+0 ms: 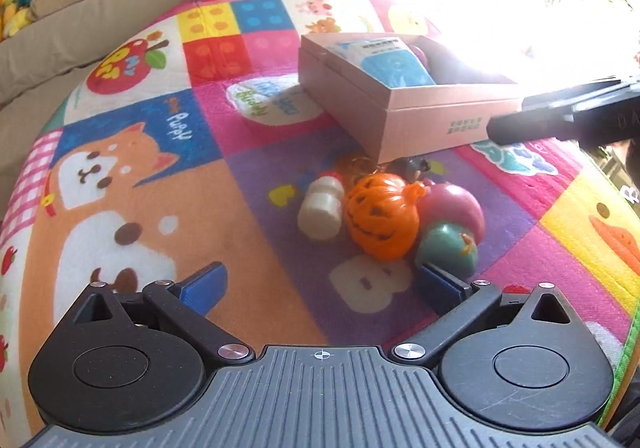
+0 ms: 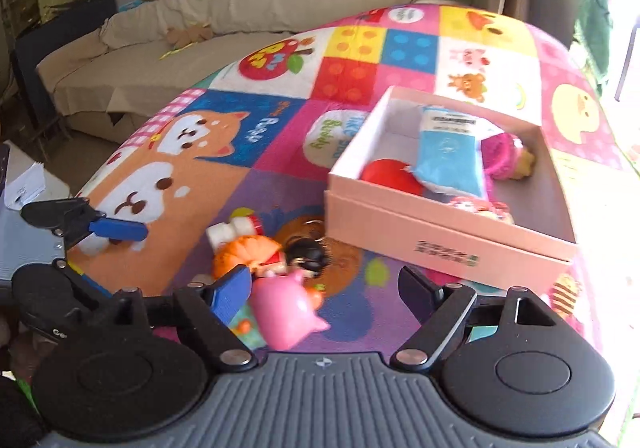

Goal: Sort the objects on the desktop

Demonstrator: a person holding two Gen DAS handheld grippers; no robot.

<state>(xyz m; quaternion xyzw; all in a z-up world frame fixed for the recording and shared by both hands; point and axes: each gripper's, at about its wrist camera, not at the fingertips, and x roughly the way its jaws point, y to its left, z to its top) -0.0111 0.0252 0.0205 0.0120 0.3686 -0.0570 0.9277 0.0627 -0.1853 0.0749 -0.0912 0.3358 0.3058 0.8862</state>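
The right gripper (image 2: 326, 288) stands wide open and empty, hovering over the toy pile; the pink toy (image 2: 286, 318) lies just inside its left finger. The left gripper (image 1: 320, 286), also open and empty, has the pumpkin (image 1: 380, 221) straight ahead. The pile sits just before the pink box's (image 2: 444, 244) near wall. The right gripper looks nearer.

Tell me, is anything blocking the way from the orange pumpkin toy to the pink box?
Nothing large. Between the pumpkin and the open-topped pink box lies only a small dark-haired figure, against the box's near corner; a lifted toy would probably clear it.
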